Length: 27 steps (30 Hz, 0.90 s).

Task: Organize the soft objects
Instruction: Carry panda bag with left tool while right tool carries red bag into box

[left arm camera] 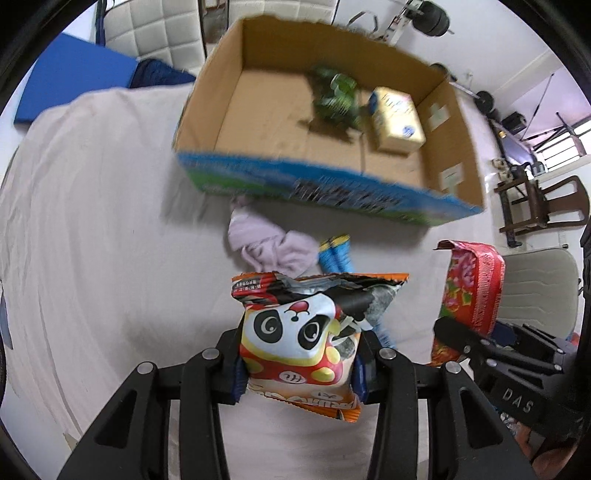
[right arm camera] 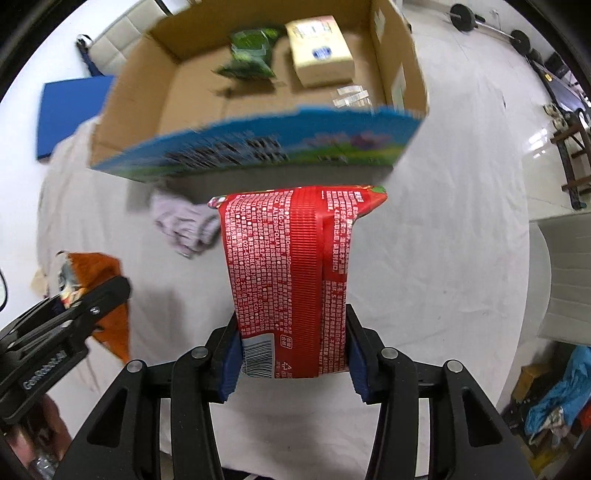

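My left gripper (left arm camera: 297, 363) is shut on an orange panda snack bag (left arm camera: 301, 332), held above the white cloth-covered table. My right gripper (right arm camera: 291, 354) is shut on a red tissue pack (right arm camera: 291, 273), also held above the table. Each gripper shows in the other's view: the red pack (left arm camera: 472, 288) at the right, the orange bag (right arm camera: 107, 295) at the left. An open cardboard box (left arm camera: 461, 147) stands ahead of both, also in the right wrist view (right arm camera: 147, 85). It holds a green bag (left arm camera: 336, 98) and a yellow pack (left arm camera: 397, 120).
A lilac cloth (left arm camera: 266, 243) and a blue sock roll (left arm camera: 334, 253) lie on the table (left arm camera: 110, 221) in front of the box. A blue mat (left arm camera: 74, 81), padded chairs and gym weights (right arm camera: 491, 29) surround the table. A grey chair (left arm camera: 539, 288) stands at the right.
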Tool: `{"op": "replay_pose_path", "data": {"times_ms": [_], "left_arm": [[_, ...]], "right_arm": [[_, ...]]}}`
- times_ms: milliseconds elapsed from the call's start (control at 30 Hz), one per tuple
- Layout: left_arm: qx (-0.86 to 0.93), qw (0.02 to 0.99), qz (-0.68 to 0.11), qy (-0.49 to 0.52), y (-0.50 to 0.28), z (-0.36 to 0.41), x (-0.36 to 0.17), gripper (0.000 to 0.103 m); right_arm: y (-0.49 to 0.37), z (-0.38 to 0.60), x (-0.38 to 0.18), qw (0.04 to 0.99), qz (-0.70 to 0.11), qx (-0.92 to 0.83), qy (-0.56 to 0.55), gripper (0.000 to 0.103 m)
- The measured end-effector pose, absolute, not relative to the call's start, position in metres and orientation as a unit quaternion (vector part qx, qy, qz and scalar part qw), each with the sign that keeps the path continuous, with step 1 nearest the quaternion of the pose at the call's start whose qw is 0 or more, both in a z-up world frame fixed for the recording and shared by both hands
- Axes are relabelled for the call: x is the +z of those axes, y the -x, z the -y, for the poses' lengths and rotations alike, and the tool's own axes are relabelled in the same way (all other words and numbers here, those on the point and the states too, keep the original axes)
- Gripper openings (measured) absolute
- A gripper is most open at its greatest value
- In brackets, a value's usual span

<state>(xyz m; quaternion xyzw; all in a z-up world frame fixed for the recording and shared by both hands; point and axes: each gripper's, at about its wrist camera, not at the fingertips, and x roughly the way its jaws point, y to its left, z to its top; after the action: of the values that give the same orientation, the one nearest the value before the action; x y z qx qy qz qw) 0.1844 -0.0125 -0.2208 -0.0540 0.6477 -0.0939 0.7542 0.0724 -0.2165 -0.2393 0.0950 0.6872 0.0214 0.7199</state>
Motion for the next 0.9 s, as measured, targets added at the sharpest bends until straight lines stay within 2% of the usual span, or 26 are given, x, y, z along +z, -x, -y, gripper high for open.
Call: {"op": "replay_pose_path", "data": {"times_ms": [267, 400, 600, 900], "left_arm": [[-0.119, 0.782, -0.61, 0.049, -0.222, 0.022, -0.162, 0.039], [-0.128, 0.787, -0.602, 0.038, -0.25, 0.029, -0.152, 0.039], [-0.123, 0.781, -0.612, 0.022, -0.302, 0.027, -0.16, 0.039], [-0.1, 0.758, -0.644, 0.021, -0.383, 0.017, -0.203, 0.039]], "right_arm": [[-0.097, 0.219, -0.166, 0.755, -0.646, 0.038, -0.107, 0.05], [-0.117, 0.217, -0.153, 0.763, -0.636, 0.034, -0.111, 0.05], [-0.166, 0.221, -0.159, 0.767, -0.634, 0.009, -0.098, 0.05], [-0.222, 0.234, -0.213, 0.745, -0.656, -0.045, -0.112, 0.05]]}}
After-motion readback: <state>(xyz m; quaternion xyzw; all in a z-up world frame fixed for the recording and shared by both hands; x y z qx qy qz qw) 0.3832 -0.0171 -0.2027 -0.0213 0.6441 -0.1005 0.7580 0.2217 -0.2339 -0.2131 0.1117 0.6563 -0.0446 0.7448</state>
